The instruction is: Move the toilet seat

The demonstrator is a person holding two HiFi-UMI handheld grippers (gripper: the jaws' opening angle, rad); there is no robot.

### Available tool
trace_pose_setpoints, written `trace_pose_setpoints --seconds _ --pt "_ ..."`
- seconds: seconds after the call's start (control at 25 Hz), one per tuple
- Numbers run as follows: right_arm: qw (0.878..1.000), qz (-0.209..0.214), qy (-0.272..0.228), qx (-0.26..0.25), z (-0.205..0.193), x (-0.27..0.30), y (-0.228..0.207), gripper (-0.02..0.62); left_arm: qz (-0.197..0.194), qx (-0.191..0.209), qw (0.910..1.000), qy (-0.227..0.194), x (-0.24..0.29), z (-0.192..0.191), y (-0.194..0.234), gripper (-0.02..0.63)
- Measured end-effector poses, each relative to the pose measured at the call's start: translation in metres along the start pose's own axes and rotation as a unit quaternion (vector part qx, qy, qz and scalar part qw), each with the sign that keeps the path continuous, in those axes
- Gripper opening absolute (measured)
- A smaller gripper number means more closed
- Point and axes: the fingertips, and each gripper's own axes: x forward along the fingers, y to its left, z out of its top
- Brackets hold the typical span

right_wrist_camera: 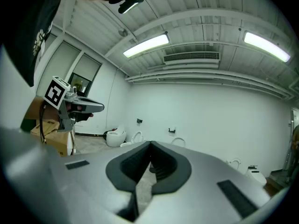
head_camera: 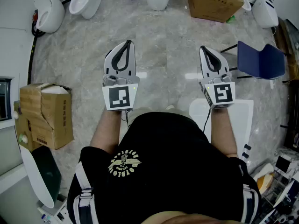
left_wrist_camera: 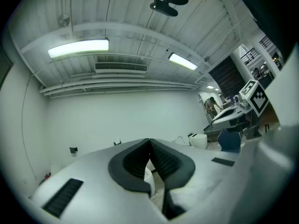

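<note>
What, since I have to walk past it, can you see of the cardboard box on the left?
The cardboard box is brown, creased and dented, with its top flaps open and something white showing inside. It stands upright on the grey stone-look floor at the person's left. Whether anything beside it touches it cannot be told.

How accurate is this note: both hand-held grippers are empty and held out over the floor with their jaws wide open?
One error: the jaws are shut, not wide open. The left hand-held gripper and the right hand-held gripper each show tips together in their own gripper views. Both are indeed empty and held out over the floor.
</note>
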Motion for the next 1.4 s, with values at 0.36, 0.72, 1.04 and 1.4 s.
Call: trace_pose_setpoints --seconds 0.36,0.72,1.04,1.4 --pt "1.000 0.020 0.003 0.014 -0.024 -0.041 -0.049 0.029 0.009 0.013 0.9998 0.013 0.014 0.010 -0.070 0.025" --pt "0.998 0.054 0.006 0.020 -0.026 -0.040 -0.063 0.034 0.032 0.019 0.9983 0.045 0.025 0.010 -0.068 0.026" --pt "0.996 0.064 0.035 0.044 -0.049 0.001 -0.056 0.258 -0.004 -0.024 0.9987 0.045 0.051 -0.020 -0.060 0.259" --pt "0.997 0.066 0.023 0.041 -0.046 0.054 -0.071 0.265 -0.001 -0.029 0.9983 0.050 0.094 -0.039 -0.026 0.273"
